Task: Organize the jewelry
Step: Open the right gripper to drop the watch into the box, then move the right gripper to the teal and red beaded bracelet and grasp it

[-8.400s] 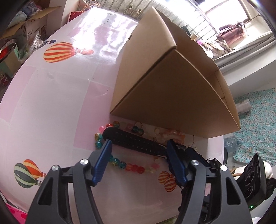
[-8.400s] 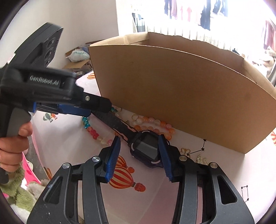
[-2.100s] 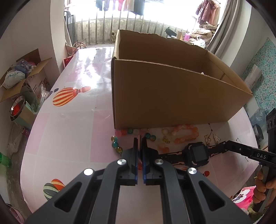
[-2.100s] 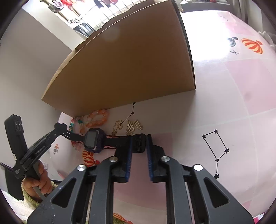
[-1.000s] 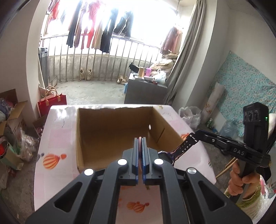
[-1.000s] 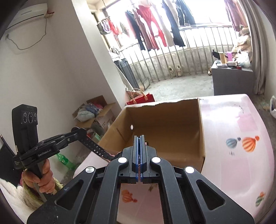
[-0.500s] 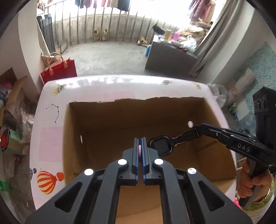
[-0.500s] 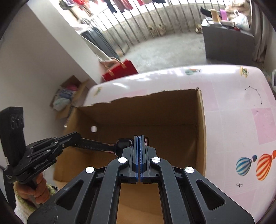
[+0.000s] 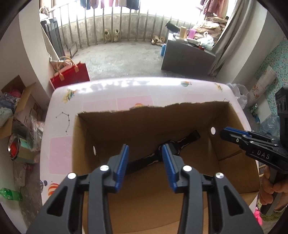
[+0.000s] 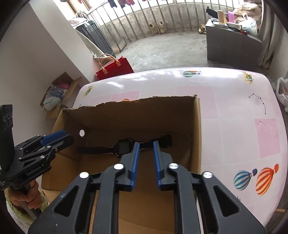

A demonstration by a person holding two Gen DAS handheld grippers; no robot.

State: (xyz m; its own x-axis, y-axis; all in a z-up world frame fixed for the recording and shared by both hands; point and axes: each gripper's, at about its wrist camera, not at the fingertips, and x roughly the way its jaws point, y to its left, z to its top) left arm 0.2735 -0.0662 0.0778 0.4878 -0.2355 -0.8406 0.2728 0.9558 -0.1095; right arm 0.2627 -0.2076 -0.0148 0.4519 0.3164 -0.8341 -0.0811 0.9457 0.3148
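Watch (image 10: 124, 146) face shows only from the right wrist — both grippers' jaws opening, empty.

Bright daylight from the blown-out balcony (image 9: 144, 10), tabletop (image 10: 162, 77) glare, sharp focus, strong fisheye curvature.

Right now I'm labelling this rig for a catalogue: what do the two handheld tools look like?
Both match: the left tool and right tool have black angular linkage arms with silver pivot screws and ribbed blue pads. Seen side-on, the right one is marked "DAS". A fuzzy green cuff shows at one wrist.
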